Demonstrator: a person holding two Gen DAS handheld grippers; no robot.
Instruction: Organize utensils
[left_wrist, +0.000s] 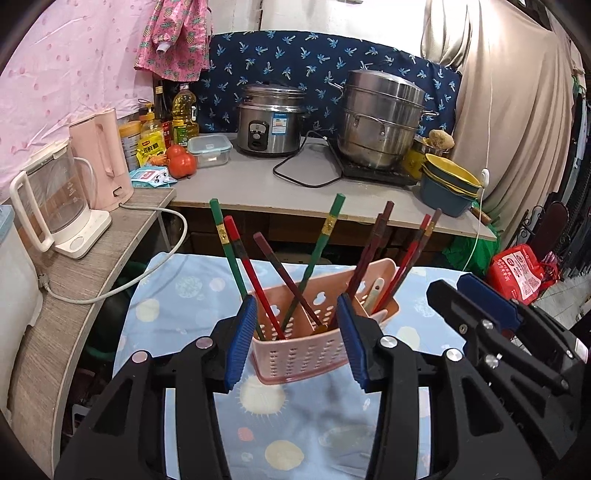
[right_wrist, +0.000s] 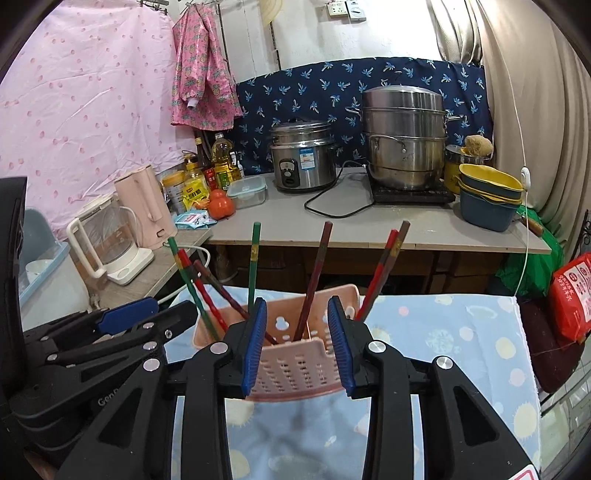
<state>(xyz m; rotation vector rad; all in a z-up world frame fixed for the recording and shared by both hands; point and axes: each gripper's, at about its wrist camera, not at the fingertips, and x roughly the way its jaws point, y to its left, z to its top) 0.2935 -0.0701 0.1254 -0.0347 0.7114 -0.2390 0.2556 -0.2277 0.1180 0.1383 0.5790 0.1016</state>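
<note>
Now both my grippers hang partly open and empty: the left gripper and right gripper frame the pink utensil caddy on the blue cloth. I'd single out one chopstick, avoiding the crossed ones.

Your left gripper points down at twelve o'clock, jaws parted and clamping nothing. Your right gripper sits beside it at three o'clock, jaws likewise apart.
</note>
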